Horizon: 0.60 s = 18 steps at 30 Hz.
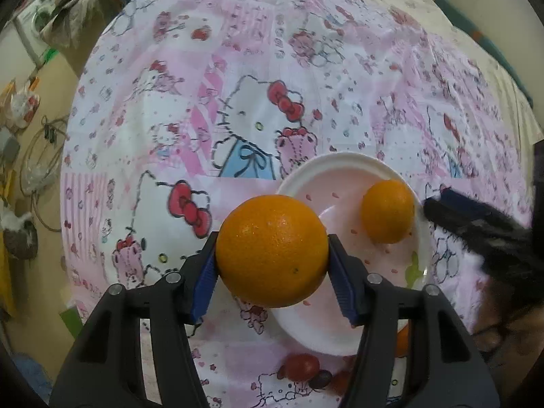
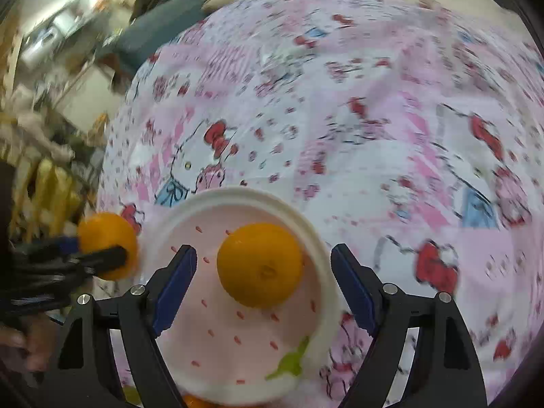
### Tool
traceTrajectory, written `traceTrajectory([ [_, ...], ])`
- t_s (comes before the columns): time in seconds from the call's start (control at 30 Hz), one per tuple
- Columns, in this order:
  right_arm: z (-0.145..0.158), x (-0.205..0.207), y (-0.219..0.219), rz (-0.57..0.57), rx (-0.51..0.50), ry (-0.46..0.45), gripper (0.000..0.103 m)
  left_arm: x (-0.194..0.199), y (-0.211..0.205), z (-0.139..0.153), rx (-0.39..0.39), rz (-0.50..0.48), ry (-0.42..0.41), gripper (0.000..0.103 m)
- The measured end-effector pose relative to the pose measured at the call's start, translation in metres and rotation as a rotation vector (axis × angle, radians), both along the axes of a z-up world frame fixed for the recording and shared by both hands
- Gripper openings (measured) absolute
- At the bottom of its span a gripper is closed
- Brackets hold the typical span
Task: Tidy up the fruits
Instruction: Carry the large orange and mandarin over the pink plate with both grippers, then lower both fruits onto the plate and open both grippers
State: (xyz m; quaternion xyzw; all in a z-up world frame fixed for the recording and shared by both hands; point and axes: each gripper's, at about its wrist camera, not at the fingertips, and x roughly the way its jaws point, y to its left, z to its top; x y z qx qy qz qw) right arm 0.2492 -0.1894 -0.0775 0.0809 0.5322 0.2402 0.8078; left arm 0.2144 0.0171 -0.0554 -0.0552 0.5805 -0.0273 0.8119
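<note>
My left gripper (image 1: 272, 258) is shut on a large orange (image 1: 272, 250) and holds it above the left rim of a white plate (image 1: 343, 165) with a pink strawberry pattern. A smaller orange (image 1: 387, 216) lies on the plate's right side. My right gripper (image 2: 263, 268) is open and empty, its jaws apart on either side of that smaller orange (image 2: 260, 263), above the plate (image 2: 238, 193). The right gripper shows as a dark blur in the left wrist view (image 1: 455, 210). The left gripper's held orange (image 2: 107, 244) shows at the left of the right wrist view.
The plate rests on a pink Hello Kitty cloth (image 1: 238, 108). Small red and dark fruits (image 1: 302, 365) and an orange piece (image 1: 403, 340) lie near the plate's near edge. The floor at the left holds cables and clutter (image 1: 37, 156).
</note>
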Motion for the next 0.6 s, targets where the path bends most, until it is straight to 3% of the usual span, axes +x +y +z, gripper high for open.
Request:
traceTrajectory([
  [0.17, 0.032, -0.014, -0.032, -0.109, 0.066, 0.014, 0.084, 0.005, -0.018, -0.010, -0.038, -0.042, 0.002, 0.056],
  [0.3, 0.061, -0.038, -0.055, -0.175, 0.114, 0.005, 0.084, 0.018, -0.026, -0.025, -0.023, -0.057, -0.007, 0.056],
  [0.6, 0.048, -0.064, -0.112, -0.339, 0.195, 0.066, 0.084, 0.034, -0.035, -0.038, -0.089, -0.057, -0.010, 0.056],
])
